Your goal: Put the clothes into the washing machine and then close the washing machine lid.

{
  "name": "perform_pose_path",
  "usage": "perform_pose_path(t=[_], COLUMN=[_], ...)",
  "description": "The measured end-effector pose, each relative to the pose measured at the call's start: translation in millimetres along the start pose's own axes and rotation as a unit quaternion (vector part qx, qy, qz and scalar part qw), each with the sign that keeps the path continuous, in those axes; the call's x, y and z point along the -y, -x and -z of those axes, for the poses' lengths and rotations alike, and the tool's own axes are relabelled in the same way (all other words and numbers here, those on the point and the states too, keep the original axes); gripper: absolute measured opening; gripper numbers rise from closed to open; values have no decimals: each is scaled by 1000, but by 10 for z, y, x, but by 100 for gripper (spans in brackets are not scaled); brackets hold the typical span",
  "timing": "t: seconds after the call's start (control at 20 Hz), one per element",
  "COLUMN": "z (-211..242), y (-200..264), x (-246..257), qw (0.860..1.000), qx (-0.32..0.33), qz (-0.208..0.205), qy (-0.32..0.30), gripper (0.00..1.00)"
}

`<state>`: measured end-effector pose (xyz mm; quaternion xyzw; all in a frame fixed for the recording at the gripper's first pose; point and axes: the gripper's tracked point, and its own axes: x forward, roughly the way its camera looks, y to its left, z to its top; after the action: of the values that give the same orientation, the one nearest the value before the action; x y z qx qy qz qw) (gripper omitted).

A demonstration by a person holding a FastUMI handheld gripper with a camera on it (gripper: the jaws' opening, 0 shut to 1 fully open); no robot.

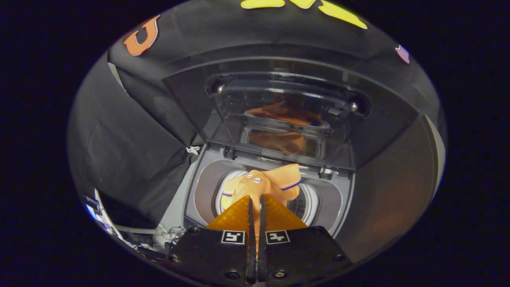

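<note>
**Holding an orange garment over the open washer**

Looking along your gripper, you face the booth wall [119,131], black cloth hung in folds that takes up the whole background behind and to the left of the machine.

In front of that wall stands the washing machine [199,191], a grey top-loader seen from above and slightly from the front. Its lid [287,103] is raised, tilted back toward the wall, and the dark see-through panel in the lid shows an orange reflection of the cloth below it. Under the lid, the round drum opening [310,203] sits in the grey top deck, with a pale ring around its mouth.

The orange shirt [263,185] hangs over that opening, just ahead of your fingers. It has thin purple trim along the sleeve edges and a couple of small light buttons near the collar. You can see it bunched and draped, with its upper folds reaching toward the hinge side of the machine; whether any of it touches the drum rim, you cannot tell from here.

Your gripper [257,207] is closed on the shirt: the two fingers stand nearly together, with only a narrow slit between them, and a strip of orange fabric runs down through that slit, pinched on both sides.

Down to your left, beyond the machine's corner, a small clutter of cables [159,233] lies low beside the wall cloth.
</note>
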<state>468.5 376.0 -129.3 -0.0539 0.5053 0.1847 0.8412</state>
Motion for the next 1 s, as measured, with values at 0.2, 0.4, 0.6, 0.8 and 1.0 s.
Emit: perform_pose_path(t=[0.2,0.4,0.6,0.8,1.0], z=[83,161,216,312,214], y=[-170,-324,-442,-492,-468], x=[36,89,138,139,235], qw=[1000,1000,999,998,999], qx=[-8,-20,-25,-44,-25], qz=[5,8,9,-3,16], qy=[-7,-21,-35,-44,-40], gripper=[6,6,6,37,88])
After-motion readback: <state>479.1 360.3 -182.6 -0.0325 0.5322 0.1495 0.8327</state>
